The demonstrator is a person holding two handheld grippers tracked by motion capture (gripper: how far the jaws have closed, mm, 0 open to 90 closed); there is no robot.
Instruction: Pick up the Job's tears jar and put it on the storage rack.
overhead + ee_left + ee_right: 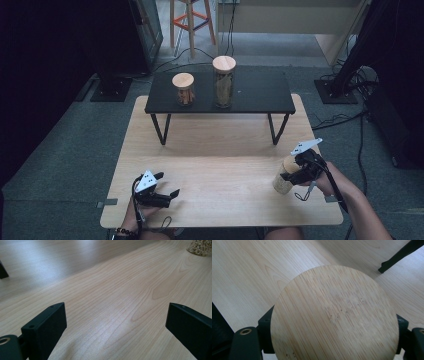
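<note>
The jar (283, 179) with the bamboo lid (334, 315) stands near the right edge of the desk (220, 165), and my right tool (300, 172) is clenched around its lid rim. I fear it tips if I pull sideways. My left tool (162, 187) hangs released, well apart.

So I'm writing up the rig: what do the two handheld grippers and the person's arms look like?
Both grippers are black with two flat, blocky jaws. The left gripper and right gripper each carry a pale grey three-cornered plate on top and trail a thin dark cable. Brass-coloured screw inserts sit at the jaw bases in the gripper views. The forearms are bare, without sleeves; a dark beaded bracelet circles the left wrist.
</note>
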